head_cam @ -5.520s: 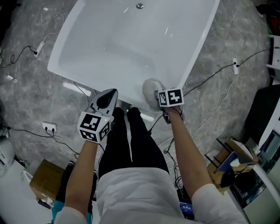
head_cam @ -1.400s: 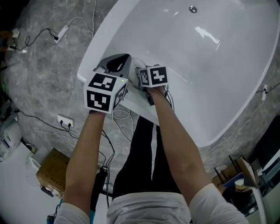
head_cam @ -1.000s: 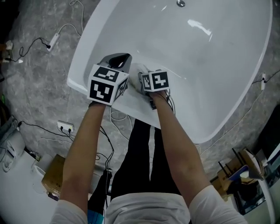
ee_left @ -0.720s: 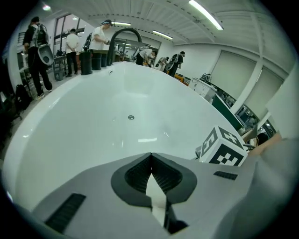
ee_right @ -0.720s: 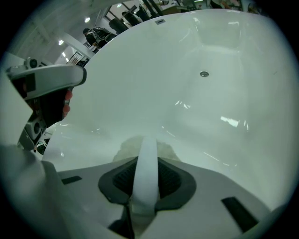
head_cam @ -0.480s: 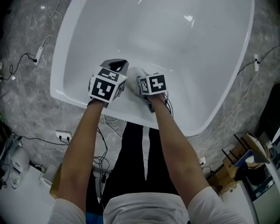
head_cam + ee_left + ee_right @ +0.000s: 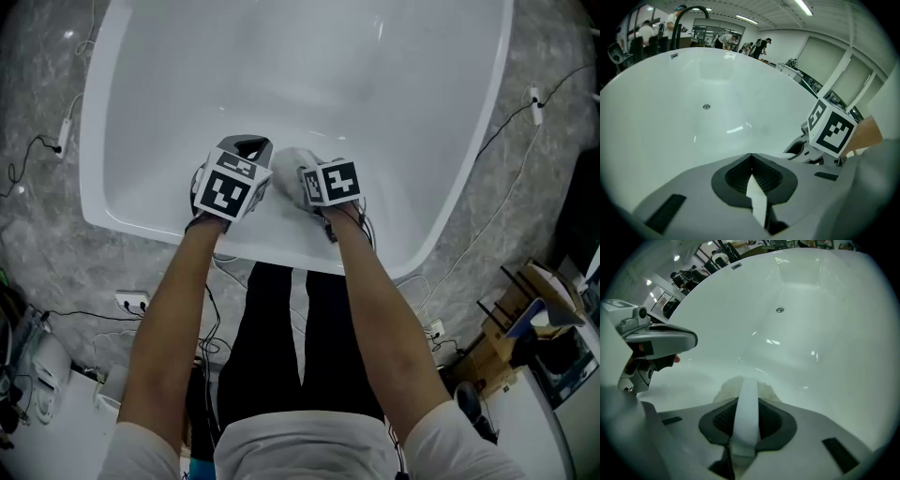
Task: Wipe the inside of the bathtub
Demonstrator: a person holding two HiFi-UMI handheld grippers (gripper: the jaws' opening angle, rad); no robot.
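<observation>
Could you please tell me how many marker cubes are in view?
2. One cube sits on the left gripper, the other on the right gripper, side by side above the bathtub's near wall. None seems hidden.

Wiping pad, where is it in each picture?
Head view: wiping pad at centre, on the near wall of the bathtub.
Left gripper view: not in it.
Right gripper view: low centre, just past the jaws.
Shared landmark: that white bathtub, in all three.

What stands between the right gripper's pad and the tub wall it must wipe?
Nothing visible. The pad in the right gripper seems to lie on the tub wall; the left gripper hangs beside it, to the left, off its path.
</observation>
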